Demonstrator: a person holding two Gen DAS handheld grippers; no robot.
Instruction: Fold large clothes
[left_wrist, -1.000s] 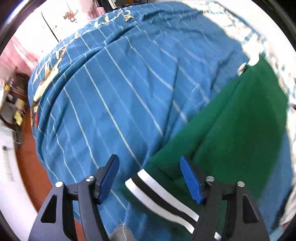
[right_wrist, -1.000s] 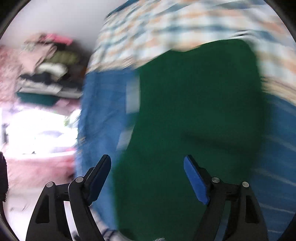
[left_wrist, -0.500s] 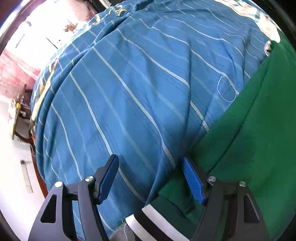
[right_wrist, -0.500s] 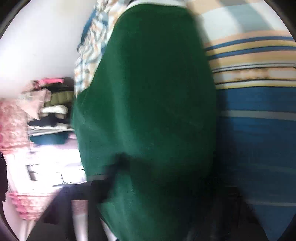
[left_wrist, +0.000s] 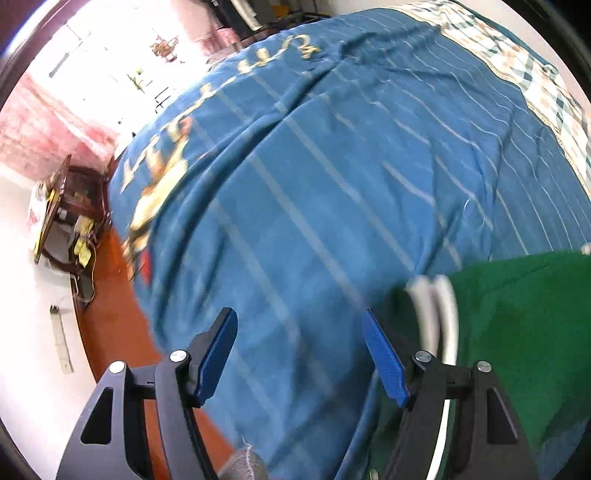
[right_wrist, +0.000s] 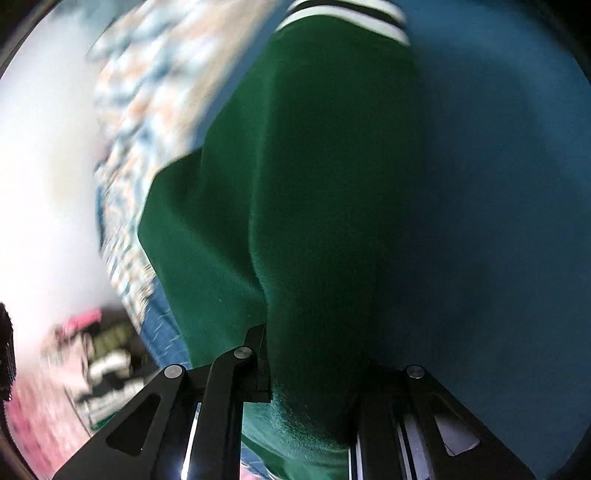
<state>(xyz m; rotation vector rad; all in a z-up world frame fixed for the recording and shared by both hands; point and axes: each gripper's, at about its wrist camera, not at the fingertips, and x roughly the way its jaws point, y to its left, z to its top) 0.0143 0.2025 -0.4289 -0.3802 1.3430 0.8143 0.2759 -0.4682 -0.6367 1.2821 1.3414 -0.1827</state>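
Note:
A green garment (left_wrist: 524, 317) with a white-and-black striped cuff (left_wrist: 436, 310) lies on a blue striped bedspread (left_wrist: 314, 177). In the left wrist view it sits at the lower right, just right of my left gripper (left_wrist: 299, 354), which is open and empty over the bedspread. In the right wrist view the green garment (right_wrist: 314, 221) fills the middle and its striped cuff (right_wrist: 343, 14) is at the top. My right gripper (right_wrist: 310, 384) is shut on a fold of the green garment; its fingertips are hidden by the cloth.
A checked quilt (left_wrist: 535, 74) lies at the far end of the bed. The bed's edge drops to an orange-brown floor (left_wrist: 110, 314) at the left, with a dark wooden stand (left_wrist: 70, 214) beside it. Stacked clothes (right_wrist: 103, 354) show at the lower left of the right wrist view.
My right gripper has closed on the green garment and drawn it up. My left gripper has swung left, off the striped cuff, so the garment now lies to its right.

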